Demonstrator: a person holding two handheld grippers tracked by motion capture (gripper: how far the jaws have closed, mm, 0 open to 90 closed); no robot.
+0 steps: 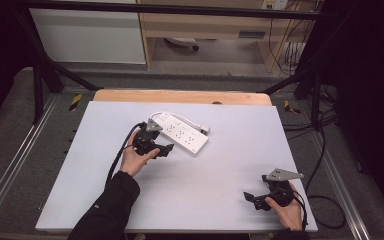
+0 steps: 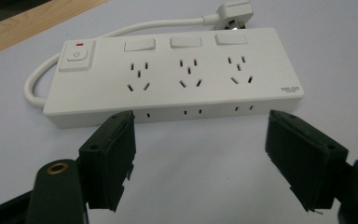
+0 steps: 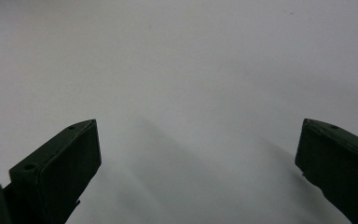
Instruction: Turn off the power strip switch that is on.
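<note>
Pale grey worktop point(image 1: 190, 195) fills centre frame, wooden edge strip point(image 1: 180, 96) along its far side. Black metal frame bar point(image 1: 180, 10) crosses the top. Loose black cables point(image 1: 325, 165) at right, wooden shelving point(image 1: 205, 25) beyond.

Lab-style recording bay, grey-topped work table point(image 1: 180, 200) inside a black metal frame point(image 1: 180, 9), loose cables point(image 1: 325, 150) trailing on carpet, wooden desk point(image 1: 205, 25) behind

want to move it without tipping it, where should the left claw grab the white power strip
Probably across the middle of the power strip, by its two long side walls, coming from the near long edge that the left claw already faces. The body is flat and lies level, and its cord and plug sit behind it, clear of that approach. The claw would need to open wider.
</note>
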